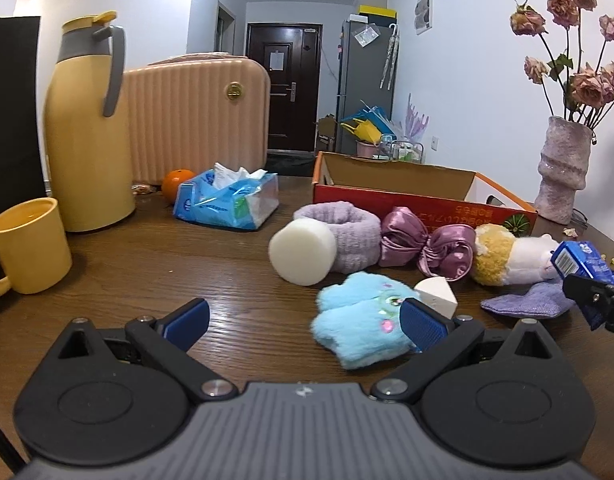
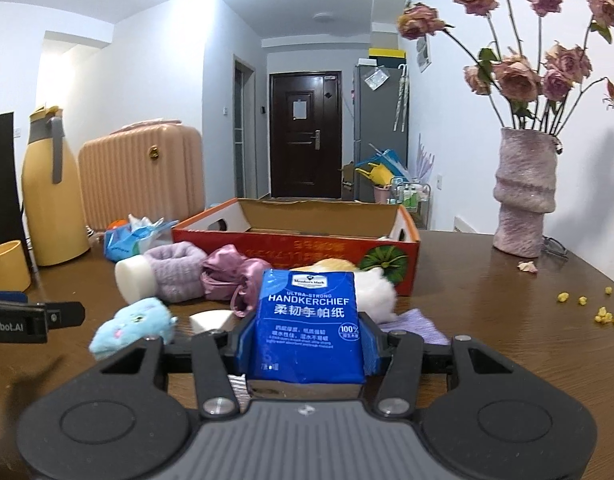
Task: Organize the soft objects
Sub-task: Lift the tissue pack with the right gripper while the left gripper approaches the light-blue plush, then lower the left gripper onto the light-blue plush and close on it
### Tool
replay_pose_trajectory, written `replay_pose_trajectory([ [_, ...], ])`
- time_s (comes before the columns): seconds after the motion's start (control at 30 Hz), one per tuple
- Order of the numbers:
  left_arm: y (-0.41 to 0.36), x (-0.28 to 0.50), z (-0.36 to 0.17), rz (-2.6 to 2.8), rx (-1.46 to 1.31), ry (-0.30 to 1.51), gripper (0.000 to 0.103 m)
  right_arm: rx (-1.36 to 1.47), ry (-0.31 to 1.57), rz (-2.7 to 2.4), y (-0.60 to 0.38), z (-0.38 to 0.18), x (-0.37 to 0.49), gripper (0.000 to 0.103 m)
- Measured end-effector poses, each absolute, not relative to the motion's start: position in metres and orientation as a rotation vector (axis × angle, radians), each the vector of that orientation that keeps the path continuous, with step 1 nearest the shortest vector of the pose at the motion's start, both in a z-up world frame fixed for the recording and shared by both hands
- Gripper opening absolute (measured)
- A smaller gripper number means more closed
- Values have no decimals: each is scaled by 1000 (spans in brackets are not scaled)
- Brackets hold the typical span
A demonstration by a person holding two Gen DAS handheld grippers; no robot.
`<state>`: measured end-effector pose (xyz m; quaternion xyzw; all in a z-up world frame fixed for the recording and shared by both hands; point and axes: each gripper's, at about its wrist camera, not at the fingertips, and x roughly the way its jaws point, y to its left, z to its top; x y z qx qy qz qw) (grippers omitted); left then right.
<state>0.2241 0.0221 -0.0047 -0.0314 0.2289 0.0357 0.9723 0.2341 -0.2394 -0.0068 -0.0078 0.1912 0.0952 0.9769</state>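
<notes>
My right gripper (image 2: 307,344) is shut on a blue handkerchief pack (image 2: 309,328), held above the table in front of the orange cardboard box (image 2: 295,246); the pack also shows in the left wrist view (image 1: 579,262). My left gripper (image 1: 307,320) is open and low over the table, its right finger beside a fluffy blue mitten (image 1: 359,320). A white foam cylinder (image 1: 301,250), lilac fuzzy band (image 1: 347,232), pink satin scrunchie (image 1: 423,246), yellow-white plush (image 1: 511,254), white wedge sponge (image 1: 437,294) and purple cloth (image 1: 527,302) lie in front of the box (image 1: 419,196).
A yellow thermos (image 1: 87,128), yellow mug (image 1: 29,244), tissue pack (image 1: 227,198), an orange (image 1: 177,182) and a pink suitcase (image 1: 195,116) stand at the left. A pink vase of dried roses (image 2: 523,196) stands at the right, with yellow crumbs (image 2: 603,314) on the table.
</notes>
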Motion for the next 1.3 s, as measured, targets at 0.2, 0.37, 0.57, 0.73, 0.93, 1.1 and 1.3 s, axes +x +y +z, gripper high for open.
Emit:
replay_pose_trajectory([
  [0.2, 6, 235, -7, 61, -48, 472, 103, -1, 375, 161, -261, -5, 237, 50],
  [0.37, -5, 244, -10, 52, -33, 483, 103, 10, 369, 136, -277, -5, 238, 50],
  [0.57, -11, 250, -11, 44, -27, 490, 103, 13, 371, 102, -290, -6, 242, 50],
  [0.73, -15, 256, -14, 37, -22, 506, 103, 20, 370, 80, -299, -6, 243, 50],
  [0.93, -25, 265, -16, 30, -3, 515, 103, 29, 365, 71, -302, -6, 241, 50],
  [1.1, -31, 280, -22, 48, 21, 540, 103, 28, 371, 67, -302, -6, 242, 50],
  [1.3, -28, 297, -29, 73, 21, 579, 103, 21, 389, 59, -300, -9, 244, 50],
])
